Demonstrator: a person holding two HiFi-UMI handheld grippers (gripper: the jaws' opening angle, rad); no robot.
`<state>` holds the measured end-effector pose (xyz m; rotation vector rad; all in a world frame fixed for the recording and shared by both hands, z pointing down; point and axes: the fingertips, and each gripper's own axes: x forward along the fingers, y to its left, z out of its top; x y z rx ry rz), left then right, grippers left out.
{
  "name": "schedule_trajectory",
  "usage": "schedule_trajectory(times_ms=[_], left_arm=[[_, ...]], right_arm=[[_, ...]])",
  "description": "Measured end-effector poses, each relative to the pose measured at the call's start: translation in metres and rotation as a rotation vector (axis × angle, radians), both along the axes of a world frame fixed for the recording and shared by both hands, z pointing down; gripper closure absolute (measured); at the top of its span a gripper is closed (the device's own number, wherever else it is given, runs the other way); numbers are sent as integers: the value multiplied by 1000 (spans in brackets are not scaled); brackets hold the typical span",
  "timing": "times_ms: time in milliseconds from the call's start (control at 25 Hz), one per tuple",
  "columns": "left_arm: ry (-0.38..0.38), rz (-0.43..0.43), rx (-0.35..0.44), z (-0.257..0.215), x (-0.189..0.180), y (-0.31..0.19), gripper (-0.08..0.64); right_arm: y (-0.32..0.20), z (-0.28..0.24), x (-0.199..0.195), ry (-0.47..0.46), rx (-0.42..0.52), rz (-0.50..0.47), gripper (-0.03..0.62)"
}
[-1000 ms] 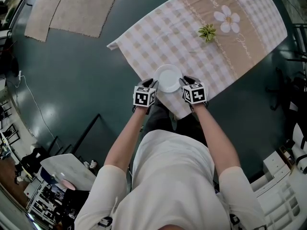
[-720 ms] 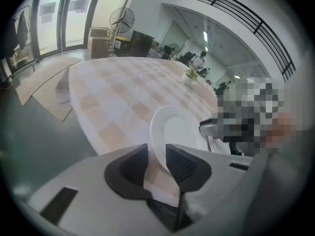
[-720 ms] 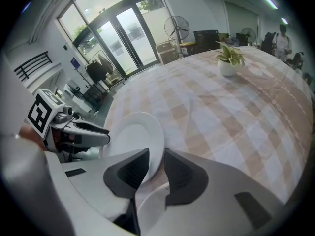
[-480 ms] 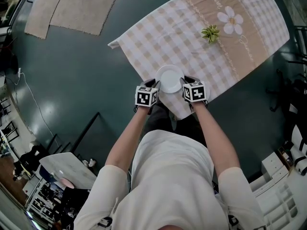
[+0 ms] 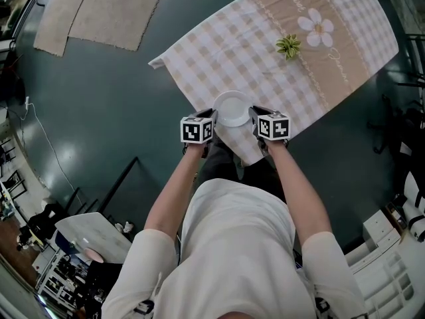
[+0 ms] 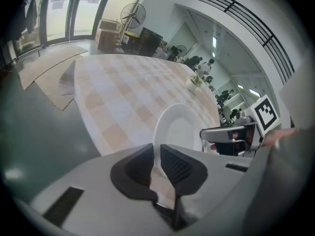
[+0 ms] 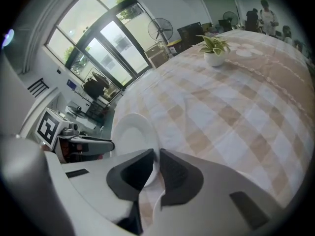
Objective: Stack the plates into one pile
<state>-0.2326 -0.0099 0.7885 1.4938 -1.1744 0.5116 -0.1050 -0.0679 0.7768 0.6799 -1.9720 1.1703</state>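
The only writing is pale script woven into the checked cloth (image 5: 226, 45) beside its printed daisy (image 5: 314, 25), too small to read. Each tongs carries a cube with black-and-white square markers (image 5: 197, 129); these hold patterns, not words.

The white plate (image 5: 232, 107) sits at the 6 o'clock edge of the cloth-covered counter (image 5: 174, 68), caught between both tools. The left tongs (image 5: 212, 117) are at the plate's 9 o'clock. Their jaws have just been closing, and in the left gripper view the rim runs into the thin slit between the dark pads, which pinch it. The right tongs (image 5: 254, 115) are at the plate's 3 o'clock. In the right gripper view their pads are likewise drawn in to a narrow slit, nipping the opposite rim.

A small potted plant (image 5: 288, 44) stands toward 1 o'clock from the plate, well apart from it.

Only the head view shows the person's forearms, the white shirt and the pale rugs (image 5: 99, 8) on the dark floor at 11 o'clock. Each gripper view shows the other tool across the plate. The left gripper view also takes in distant people beyond the plant. The right gripper view has tall windows and a standing fan (image 7: 161, 27).
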Motion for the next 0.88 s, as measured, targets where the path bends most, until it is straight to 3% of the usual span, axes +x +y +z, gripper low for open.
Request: schedule_trajectory(times_ms=[440,880], left_arm=[[-25,1,37,-26,5,0,511],[-26,26,61,-46,39,7,511]], right_arm=[[2,-26,7,-51,23,9,532],[9,-43,41,-55,39,25,532]])
